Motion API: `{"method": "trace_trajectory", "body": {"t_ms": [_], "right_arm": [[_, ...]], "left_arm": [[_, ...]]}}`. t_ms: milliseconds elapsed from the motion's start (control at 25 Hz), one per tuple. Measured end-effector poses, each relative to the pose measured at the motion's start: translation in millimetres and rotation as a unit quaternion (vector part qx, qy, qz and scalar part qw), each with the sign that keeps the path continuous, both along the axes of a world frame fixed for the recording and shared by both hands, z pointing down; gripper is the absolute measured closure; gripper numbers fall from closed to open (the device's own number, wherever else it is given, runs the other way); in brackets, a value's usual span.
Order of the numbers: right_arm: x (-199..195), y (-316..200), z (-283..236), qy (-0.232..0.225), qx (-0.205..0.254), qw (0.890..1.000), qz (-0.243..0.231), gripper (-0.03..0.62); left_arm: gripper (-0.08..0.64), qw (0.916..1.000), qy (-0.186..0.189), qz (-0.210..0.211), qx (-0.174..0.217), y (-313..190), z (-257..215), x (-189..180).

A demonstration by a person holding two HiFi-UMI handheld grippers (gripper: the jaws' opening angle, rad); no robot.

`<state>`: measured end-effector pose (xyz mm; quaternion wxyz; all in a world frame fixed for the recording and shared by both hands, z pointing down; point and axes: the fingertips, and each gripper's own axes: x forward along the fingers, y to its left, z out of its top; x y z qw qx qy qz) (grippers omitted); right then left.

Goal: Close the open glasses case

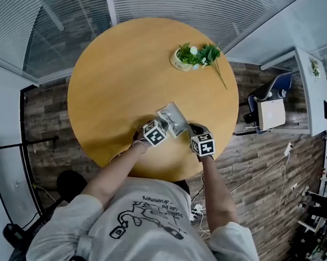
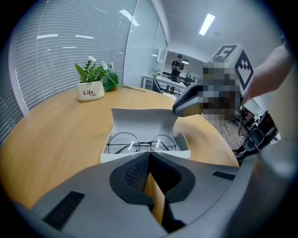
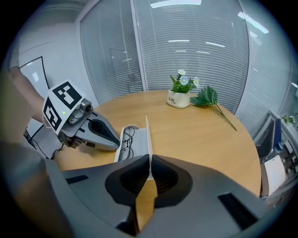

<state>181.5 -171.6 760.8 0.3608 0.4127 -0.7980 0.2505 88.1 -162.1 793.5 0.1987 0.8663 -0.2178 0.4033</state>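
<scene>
Glasses case (image 2: 145,122) on counter (image 1: 117,78), person's side, between the 2 tools. Case is open: lid (image 3: 148,132) upright, glasses (image 2: 139,142) lying in the tray.

Right tool (image 3: 150,158) is pinched tight on the lid's side edge. Left tool (image 2: 150,155) has jaws together, holding nothing, tips at the case's front wall.

Judgement: closing hardly begun. Lid is gripped but not lowered. Left to do: swing it down over the tray and press it closed.
</scene>
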Motion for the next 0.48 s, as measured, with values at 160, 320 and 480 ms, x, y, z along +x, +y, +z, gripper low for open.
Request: {"method": "trace_trajectory", "body": {"t_ms": [160,320,480], "right_arm": [[-2.5,1.1,-0.3,-0.003,0.001,1.0,0.002,0.565],[-6.1,3.6,-0.7,-0.004,0.004,1.0,0.003,0.563],[-7.3,7.7,-1.7,-0.005,0.005,1.0,0.001,0.559]], "left_arm": [[0.541,1.0,0.001,-0.004,-0.001,-1.1,1.2,-0.9],[0.541,1.0,0.004,-0.004,0.0,-1.5,-1.7,-0.6],[0.541,1.0,-0.001,-0.007,-0.002,-0.8,2.6,-0.5]]}}
